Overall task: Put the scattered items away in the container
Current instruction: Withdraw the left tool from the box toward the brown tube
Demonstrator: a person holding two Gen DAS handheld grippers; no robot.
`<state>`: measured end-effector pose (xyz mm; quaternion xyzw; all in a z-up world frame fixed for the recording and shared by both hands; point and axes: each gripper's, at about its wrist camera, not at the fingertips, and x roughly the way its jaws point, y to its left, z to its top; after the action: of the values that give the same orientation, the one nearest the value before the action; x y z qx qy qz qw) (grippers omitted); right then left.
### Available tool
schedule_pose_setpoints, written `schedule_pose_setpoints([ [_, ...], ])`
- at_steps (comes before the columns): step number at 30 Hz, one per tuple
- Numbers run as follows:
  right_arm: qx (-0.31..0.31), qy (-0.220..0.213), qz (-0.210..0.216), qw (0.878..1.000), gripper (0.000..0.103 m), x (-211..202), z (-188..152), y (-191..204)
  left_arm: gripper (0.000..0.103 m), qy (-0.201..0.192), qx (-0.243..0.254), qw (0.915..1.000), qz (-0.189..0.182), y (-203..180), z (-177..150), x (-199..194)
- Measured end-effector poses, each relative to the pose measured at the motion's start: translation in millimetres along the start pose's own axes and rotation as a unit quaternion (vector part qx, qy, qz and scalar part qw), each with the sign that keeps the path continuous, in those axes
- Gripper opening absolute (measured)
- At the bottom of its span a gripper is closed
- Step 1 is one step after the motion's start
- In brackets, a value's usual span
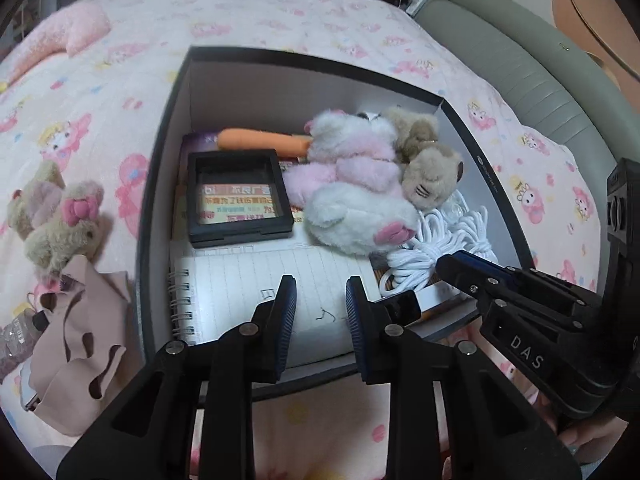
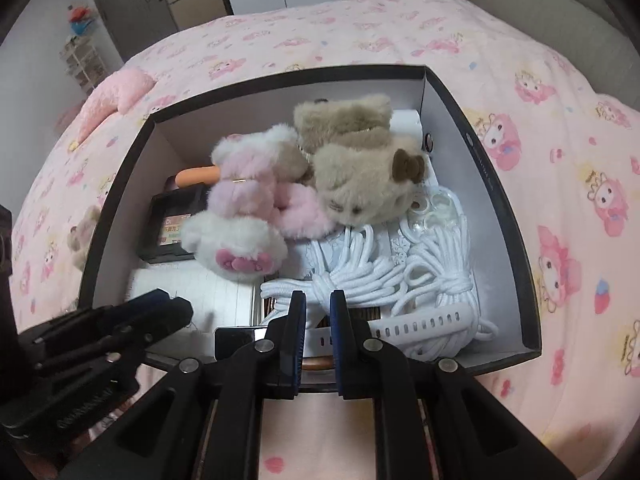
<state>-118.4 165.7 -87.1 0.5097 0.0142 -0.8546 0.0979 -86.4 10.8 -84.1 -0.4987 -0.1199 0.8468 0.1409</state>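
Observation:
A black box with white inner walls [image 1: 168, 128] [image 2: 516, 240] sits on the pink bed. It holds a pink-white plush [image 1: 352, 184] [image 2: 248, 216], a tan plush [image 1: 430, 176] [image 2: 360, 176], white cord bundles [image 1: 448, 240] [image 2: 400, 276], a black framed case [image 1: 236, 196] [image 2: 172, 224], an orange carrot toy [image 1: 264, 140], a spiral notebook [image 1: 256, 292] and a white watch with its strap [image 2: 420, 326]. My left gripper [image 1: 320, 308] is open and empty over the notebook. My right gripper [image 2: 318, 320] [image 1: 452, 268] has its jaws a small gap apart over the box's near edge, holding nothing.
Outside the box on the left lie a tan plush with a pink bow [image 1: 60, 216], a beige fabric piece [image 1: 76, 344] and a small sparkly item [image 1: 16, 340]. A pink pillow [image 1: 68, 36] [image 2: 116, 96] lies far left. A grey headboard [image 1: 520, 48] runs on the right.

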Motion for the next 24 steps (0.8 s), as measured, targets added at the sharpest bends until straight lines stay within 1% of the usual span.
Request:
schedule_pose_setpoints([
  [3, -0.032, -0.024, -0.007, 0.999, 0.010, -2, -6, 3, 0.025, -0.004, -0.003, 1.0000, -0.008, 2, 2, 0],
  [5, -0.028, -0.038, -0.007, 0.999, 0.010, -2, -8, 1, 0.025, 0.000, 0.008, 0.9999, -0.008, 3, 0, -2],
  [7, -0.038, -0.043, -0.012, 0.998, 0.010, 1, -9, 2, 0.025, 0.008, 0.016, 0.9998, -0.001, 0, -8, -4],
  [8, -0.041, -0.045, -0.008, 0.998, 0.010, 2, -11, 1, 0.026, 0.014, 0.017, 0.9998, 0.001, -3, -7, 2],
  [10, -0.043, -0.043, 0.002, 0.998, 0.010, 2, -17, -2, 0.026, 0.026, 0.017, 0.9995, -0.009, -8, -5, 15],
  [12, -0.040, -0.040, 0.013, 0.998, 0.010, 4, -17, -5, 0.026, 0.029, 0.023, 0.9993, -0.003, -8, -9, 18],
  [15, -0.041, -0.051, 0.010, 0.998, 0.010, 5, -17, -3, 0.030, 0.020, 0.023, 0.9995, -0.013, -8, -6, 19],
  [16, -0.039, -0.055, 0.008, 0.998, 0.010, 5, -15, -3, 0.030, 0.016, 0.020, 0.9995, -0.017, -7, -5, 19],
  [19, -0.037, -0.061, -0.004, 0.997, 0.011, 5, -12, 0, 0.030, 0.004, 0.027, 0.9996, -0.012, -7, -4, 16],
  [21, -0.033, -0.062, -0.013, 0.997, 0.011, 3, -11, 3, 0.031, -0.005, 0.026, 0.9995, -0.019, -7, -1, 14],
  [22, -0.028, -0.062, -0.013, 0.998, 0.011, 1, -10, 5, 0.031, -0.009, 0.025, 0.9994, -0.024, -6, 0, 11],
  [24, -0.017, -0.064, -0.008, 0.998, 0.016, -4, -9, 8, 0.031, -0.018, 0.031, 0.9990, -0.025, -9, 1, 6],
])
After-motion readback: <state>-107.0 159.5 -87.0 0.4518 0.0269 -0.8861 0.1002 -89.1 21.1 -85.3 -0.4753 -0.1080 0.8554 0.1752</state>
